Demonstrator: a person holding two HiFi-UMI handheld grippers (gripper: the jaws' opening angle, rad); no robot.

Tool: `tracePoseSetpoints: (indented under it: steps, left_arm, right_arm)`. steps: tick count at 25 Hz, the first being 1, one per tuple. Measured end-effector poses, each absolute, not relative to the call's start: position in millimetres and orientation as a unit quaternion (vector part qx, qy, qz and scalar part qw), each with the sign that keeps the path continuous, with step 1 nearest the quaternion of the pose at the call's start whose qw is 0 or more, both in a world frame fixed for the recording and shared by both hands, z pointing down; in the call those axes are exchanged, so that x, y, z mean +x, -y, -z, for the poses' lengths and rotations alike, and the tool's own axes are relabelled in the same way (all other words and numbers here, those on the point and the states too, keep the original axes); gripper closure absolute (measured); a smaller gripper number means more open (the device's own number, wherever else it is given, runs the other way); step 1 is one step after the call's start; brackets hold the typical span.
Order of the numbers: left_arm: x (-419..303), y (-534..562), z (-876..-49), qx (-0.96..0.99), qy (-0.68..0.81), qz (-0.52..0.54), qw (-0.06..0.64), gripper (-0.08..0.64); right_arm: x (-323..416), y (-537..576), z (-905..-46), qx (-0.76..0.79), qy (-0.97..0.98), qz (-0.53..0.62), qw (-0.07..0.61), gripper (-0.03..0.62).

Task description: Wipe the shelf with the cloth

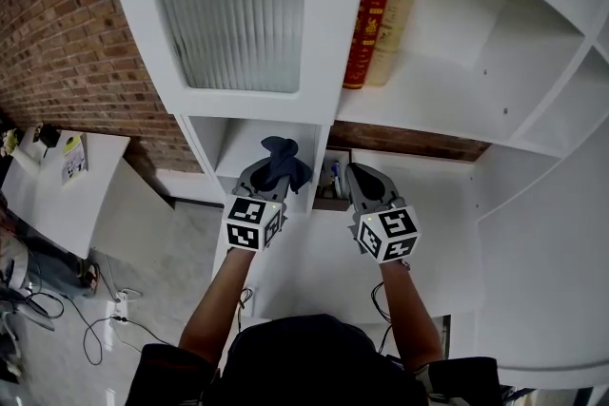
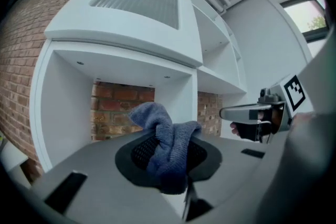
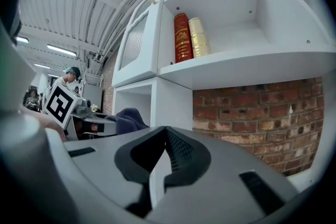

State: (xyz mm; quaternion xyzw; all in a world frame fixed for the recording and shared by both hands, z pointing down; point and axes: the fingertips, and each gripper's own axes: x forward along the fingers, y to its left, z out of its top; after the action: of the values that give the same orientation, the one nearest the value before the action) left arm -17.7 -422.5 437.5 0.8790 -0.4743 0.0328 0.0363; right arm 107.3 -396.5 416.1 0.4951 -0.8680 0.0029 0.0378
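As the left gripper (image 1: 269,174) clamps the cloth (image 2: 170,147) mid-bunch, which looks soft and light, the right gripper (image 3: 164,134) sits closed, empty.

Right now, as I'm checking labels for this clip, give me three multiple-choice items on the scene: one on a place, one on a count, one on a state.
1. Where is the blue cloth?
A) on the floor
B) in the left gripper
C) on a desk

2. How many books stand on the upper shelf?
A) one
B) two
C) four

3. The right gripper is:
A) wide open
B) shut on a book
C) shut on nothing

Key:
1 B: its jaws clamp the cloth.
2 B: one red, one cream.
3 C: its jaws meet with nothing between them.
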Motion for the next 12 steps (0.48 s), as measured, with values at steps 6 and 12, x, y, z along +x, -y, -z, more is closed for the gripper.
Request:
tracePoseSetpoints:
  steps: [6, 12]
  left_arm:
    - [-5.0, 445.3, -454.8, 0.879, 0.461, -0.116, -0.030, 0.490]
    - [-0.9, 463.7, -475.5, 0.870, 0.459, -0.167, -0.058, 0.489]
  right_arm:
    - [112.4, 400.9, -420.4, 0.495, 0.867, 0.004, 0.051, 0.578]
    - [122.6, 405.6, -420.4, 0.498, 0.865, 0.013, 0.064, 0.578]
